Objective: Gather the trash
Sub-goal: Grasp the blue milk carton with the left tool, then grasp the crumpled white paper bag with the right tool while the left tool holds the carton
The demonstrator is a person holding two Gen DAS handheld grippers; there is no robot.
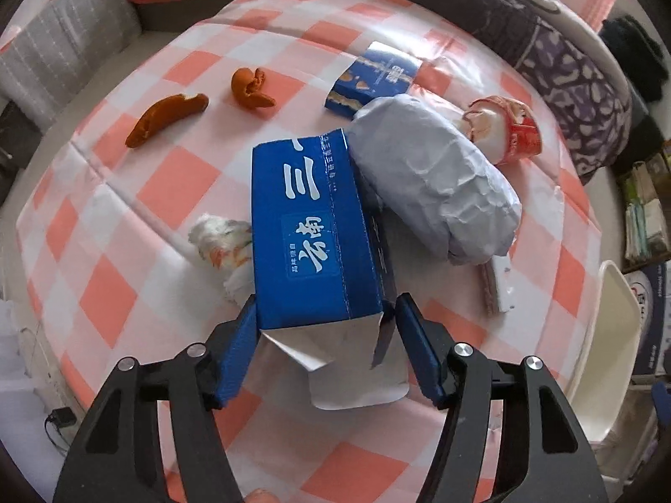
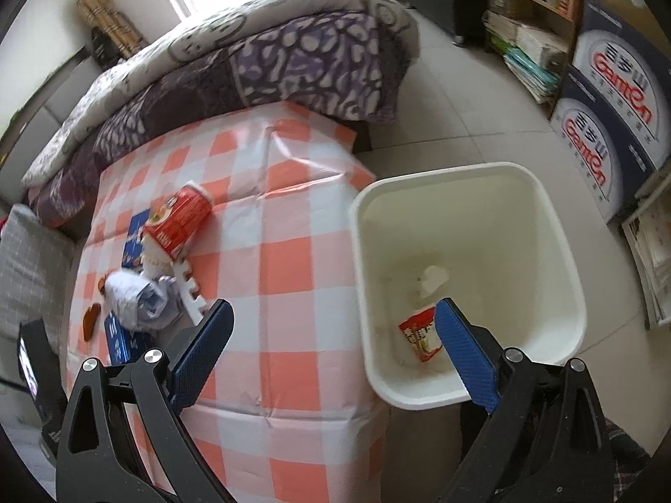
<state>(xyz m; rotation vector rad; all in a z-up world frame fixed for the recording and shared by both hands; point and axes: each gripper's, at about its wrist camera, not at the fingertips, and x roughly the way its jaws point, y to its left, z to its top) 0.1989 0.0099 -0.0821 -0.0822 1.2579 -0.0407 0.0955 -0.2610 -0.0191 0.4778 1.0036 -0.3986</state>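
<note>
A blue milk carton point(image 1: 306, 230) lies on the checked tablecloth point(image 1: 167, 193), its torn silver end toward me. My left gripper point(image 1: 327, 306) is shut on it, one blue pad on each side of the near end. Around it lie a grey crumpled bag point(image 1: 432, 180), a tissue wad point(image 1: 222, 243), two orange peels point(image 1: 167, 119), a small blue box point(image 1: 373, 77) and a red paper cup point(image 1: 503, 130). My right gripper point(image 2: 333, 306) hangs open and empty over the table edge, beside the white bin point(image 2: 360, 293). A red cup point(image 2: 419, 335) and a white scrap point(image 2: 432, 278) lie inside the bin.
A bed with a purple patterned quilt point(image 2: 272, 63) borders the table's far side. Bookshelves point(image 2: 532, 8) and a printed cardboard box point(image 2: 608, 125) stand on the tiled floor to the right of the bin. A grey cushion point(image 1: 63, 42) sits at the table's left.
</note>
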